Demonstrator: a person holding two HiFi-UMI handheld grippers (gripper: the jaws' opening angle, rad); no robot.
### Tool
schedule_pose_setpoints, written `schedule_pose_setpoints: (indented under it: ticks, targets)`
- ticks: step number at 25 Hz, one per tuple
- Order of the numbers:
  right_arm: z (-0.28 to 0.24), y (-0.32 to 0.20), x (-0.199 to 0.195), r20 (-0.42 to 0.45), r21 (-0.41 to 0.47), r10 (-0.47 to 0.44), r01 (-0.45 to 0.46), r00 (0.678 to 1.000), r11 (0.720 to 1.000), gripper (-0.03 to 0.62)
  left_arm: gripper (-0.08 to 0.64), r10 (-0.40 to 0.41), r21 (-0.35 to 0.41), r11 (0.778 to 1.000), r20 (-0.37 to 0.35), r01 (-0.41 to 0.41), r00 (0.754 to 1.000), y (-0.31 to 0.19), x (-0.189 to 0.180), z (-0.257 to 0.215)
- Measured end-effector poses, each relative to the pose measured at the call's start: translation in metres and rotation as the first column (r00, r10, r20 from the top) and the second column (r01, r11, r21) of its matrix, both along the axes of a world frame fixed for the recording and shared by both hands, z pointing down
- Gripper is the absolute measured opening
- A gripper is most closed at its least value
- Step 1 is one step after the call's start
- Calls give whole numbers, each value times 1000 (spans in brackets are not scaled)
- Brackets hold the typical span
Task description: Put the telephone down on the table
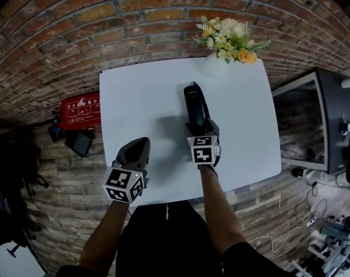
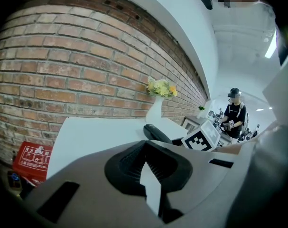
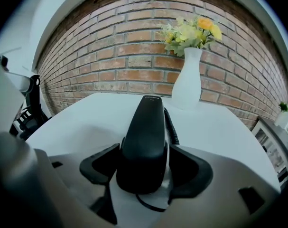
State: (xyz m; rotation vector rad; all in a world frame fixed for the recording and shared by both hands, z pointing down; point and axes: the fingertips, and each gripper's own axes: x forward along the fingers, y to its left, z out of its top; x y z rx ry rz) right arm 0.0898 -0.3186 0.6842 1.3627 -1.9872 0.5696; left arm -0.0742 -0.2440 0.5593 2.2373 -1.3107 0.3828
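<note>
A black telephone handset [image 1: 195, 105] with a coiled cord lies lengthwise on the white table [image 1: 140, 97], near its middle. My right gripper [image 1: 199, 126] straddles the handset's near end. In the right gripper view the handset [image 3: 146, 137] sits between the two dark pads [image 3: 98, 165] with a thin gap on each side, so the right gripper [image 3: 146, 167] is open. My left gripper [image 1: 142, 144] hovers over the table's front left part, shut, with nothing in it. In the left gripper view its tips [image 2: 144, 148] meet, and the handset [image 2: 155, 133] lies beyond to the right.
A white vase of yellow and white flowers [image 1: 221, 56] stands at the table's far edge against the brick wall. A red box [image 1: 81, 109] lies on the floor to the left. A dark glass-fronted cabinet [image 1: 313, 126] stands to the right. A person [image 2: 235, 115] stands far off.
</note>
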Motion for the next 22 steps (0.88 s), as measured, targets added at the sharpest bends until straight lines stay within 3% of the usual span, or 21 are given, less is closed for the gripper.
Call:
schedule_pose_setpoints:
  ticks: [7, 13, 17, 22]
  targets:
    - [-30, 15, 1, 61, 57, -58, 55, 996, 997, 328, 14, -13, 8, 1000, 10, 13, 1000, 20, 2, -12]
    - [-67, 58, 13, 197, 107, -108, 88, 974, 990, 325, 14, 9, 14, 1000, 3, -9, 1000, 47, 24, -28]
    - [-96, 93, 20, 223, 157, -182, 149, 958, 976, 196, 14, 38, 27, 999, 15, -39, 999, 69, 44, -38]
    - [-131, 132, 35, 280, 209, -204, 147, 938, 967, 117, 14, 77, 58, 995, -28, -75, 997, 96, 72, -60]
